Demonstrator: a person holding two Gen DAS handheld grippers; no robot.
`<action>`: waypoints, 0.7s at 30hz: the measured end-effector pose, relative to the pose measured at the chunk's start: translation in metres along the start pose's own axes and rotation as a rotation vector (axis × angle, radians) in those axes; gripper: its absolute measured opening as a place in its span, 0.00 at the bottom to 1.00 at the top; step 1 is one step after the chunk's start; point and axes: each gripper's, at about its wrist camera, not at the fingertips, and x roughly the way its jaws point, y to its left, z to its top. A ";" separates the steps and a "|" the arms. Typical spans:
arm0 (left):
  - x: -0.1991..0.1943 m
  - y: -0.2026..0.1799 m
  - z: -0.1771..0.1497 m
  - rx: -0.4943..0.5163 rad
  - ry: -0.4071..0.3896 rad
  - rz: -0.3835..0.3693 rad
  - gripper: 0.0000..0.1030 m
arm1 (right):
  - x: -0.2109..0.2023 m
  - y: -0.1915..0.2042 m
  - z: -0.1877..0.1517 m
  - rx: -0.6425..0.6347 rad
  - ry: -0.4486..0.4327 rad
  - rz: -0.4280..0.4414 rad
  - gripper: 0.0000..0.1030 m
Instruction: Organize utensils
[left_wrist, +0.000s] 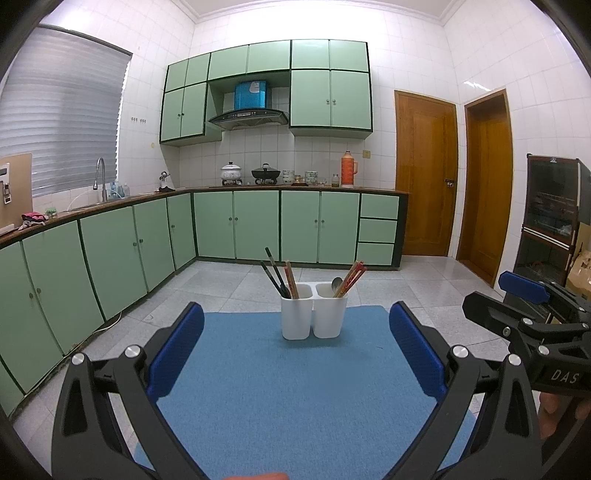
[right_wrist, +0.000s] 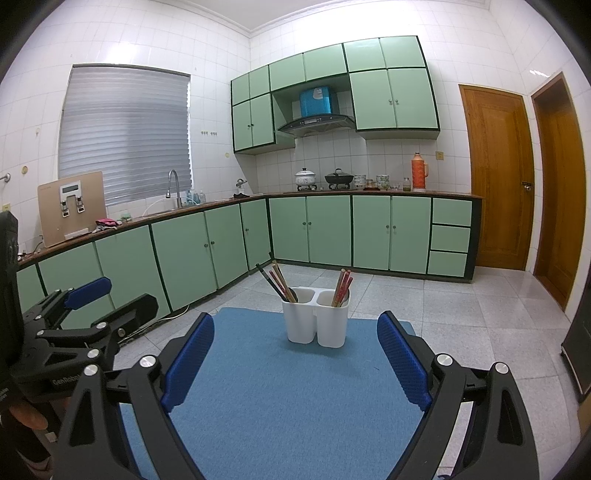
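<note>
A white two-compartment utensil holder (left_wrist: 313, 318) (right_wrist: 317, 322) stands on the far part of a blue mat (left_wrist: 280, 384) (right_wrist: 280, 387). Its left compartment holds dark and red-brown chopsticks (left_wrist: 279, 275) (right_wrist: 277, 278). Its right compartment holds red chopsticks (left_wrist: 351, 280) (right_wrist: 341, 286) and a metal spoon (left_wrist: 336, 283). My left gripper (left_wrist: 295, 334) is open and empty, short of the holder. My right gripper (right_wrist: 295, 341) is open and empty, also short of it. Each gripper shows at the other view's edge, the right gripper (left_wrist: 524, 295) and the left gripper (right_wrist: 92, 295).
The mat lies on a surface above a grey tiled floor (left_wrist: 406, 288). Green cabinets (left_wrist: 110, 254) run along the left and back walls. Two wooden doors (left_wrist: 424, 177) are at the right, and a dark cabinet (left_wrist: 550, 221) stands at the far right.
</note>
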 end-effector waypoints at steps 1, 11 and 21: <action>0.000 0.000 0.000 0.000 0.000 0.001 0.95 | 0.000 0.000 0.000 0.000 0.000 0.000 0.85; 0.000 0.000 0.000 0.001 0.001 0.002 0.95 | 0.000 0.000 0.000 0.000 0.001 -0.001 0.85; 0.001 0.001 0.000 0.000 0.001 0.004 0.95 | 0.000 0.000 0.001 0.000 0.001 -0.001 0.85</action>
